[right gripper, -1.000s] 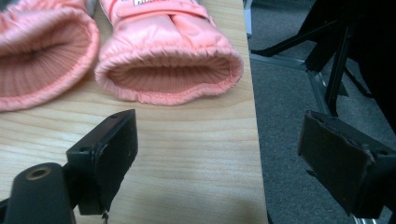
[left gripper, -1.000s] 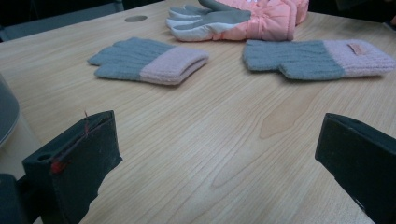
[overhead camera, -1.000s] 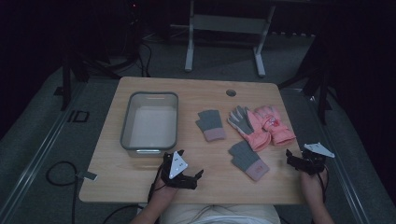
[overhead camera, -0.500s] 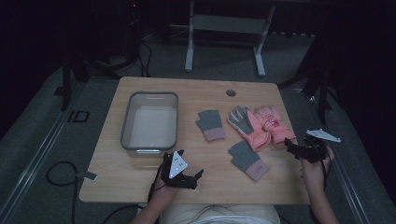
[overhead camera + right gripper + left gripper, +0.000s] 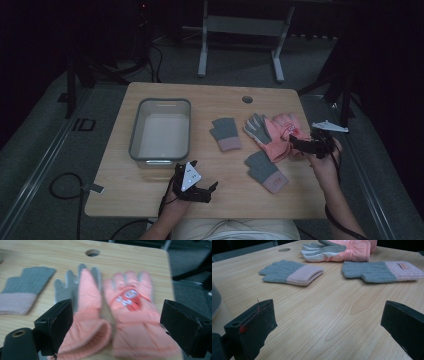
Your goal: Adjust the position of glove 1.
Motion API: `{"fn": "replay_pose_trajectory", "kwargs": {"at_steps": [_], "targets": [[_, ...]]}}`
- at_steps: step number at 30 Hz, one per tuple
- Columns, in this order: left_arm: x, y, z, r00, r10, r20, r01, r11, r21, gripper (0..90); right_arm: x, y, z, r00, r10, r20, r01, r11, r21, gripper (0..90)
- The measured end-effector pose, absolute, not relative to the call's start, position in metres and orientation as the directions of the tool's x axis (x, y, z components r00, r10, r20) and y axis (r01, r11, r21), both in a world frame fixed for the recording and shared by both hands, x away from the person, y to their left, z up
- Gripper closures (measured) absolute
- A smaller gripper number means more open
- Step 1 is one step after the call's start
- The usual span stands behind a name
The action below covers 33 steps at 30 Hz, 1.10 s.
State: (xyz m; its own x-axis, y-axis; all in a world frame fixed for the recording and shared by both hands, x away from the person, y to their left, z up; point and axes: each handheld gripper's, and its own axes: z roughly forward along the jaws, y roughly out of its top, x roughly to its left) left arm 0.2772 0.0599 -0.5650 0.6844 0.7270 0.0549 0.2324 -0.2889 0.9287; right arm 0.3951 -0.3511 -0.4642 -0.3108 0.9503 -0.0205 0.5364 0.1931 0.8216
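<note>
**Right gripper over the pink ski gloves, jaws spread**

Landmark: clear plastic bin, sitting on the left half of the wooden table.

- Pink ski gloves: a pair, well to the right of the bin, near the table's right edge. They lie flat and side by side, touching or slightly overlapped, fingers pointing at the far edge. The one nearer the bin is palm up, with grey palm and grey fingers; the other shows a red-and-white logo patch on its back.
- Right gripper: on the side of the pink pair away from the bin, over the cuffs. In the right gripper view the jaws are spread wide and straddle both gloves. Nothing is pinched. Can't tell whether the jaws touch the fabric; that view is blurred.
- Left gripper: at the near table edge, just in front of the bin's near right corner. Jaws spread wide, nothing between them, only bare tabletop ahead.
- Grey knit fingerless glove with pink cuff: between the bin and the pink pair.
- Second grey knit fingerless glove: nearer the person, right of the bin, just in front of the pink pair.
- Cable hole: far side of the table, right of the bin.
</note>
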Motion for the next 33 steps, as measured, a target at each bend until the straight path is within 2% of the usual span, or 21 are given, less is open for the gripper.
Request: {"fn": "replay_pose_trajectory", "kwargs": {"at_steps": [10, 33], "targets": [[0.277, 0.06, -0.565, 0.687, 0.724, 0.056, 0.231, -0.291, 0.929, 0.0, 0.42, -0.317, -0.465, -0.409, 0.912, -0.027, 0.511, 0.253, 0.822, 14.6], [0.277, 0.06, -0.565, 0.695, 0.717, 0.062, 0.224, -0.298, 0.928, 0.0, 0.459, -0.231, -0.471, -0.604, 0.796, -0.04, 0.471, 0.397, 0.787, 30.5]]}}
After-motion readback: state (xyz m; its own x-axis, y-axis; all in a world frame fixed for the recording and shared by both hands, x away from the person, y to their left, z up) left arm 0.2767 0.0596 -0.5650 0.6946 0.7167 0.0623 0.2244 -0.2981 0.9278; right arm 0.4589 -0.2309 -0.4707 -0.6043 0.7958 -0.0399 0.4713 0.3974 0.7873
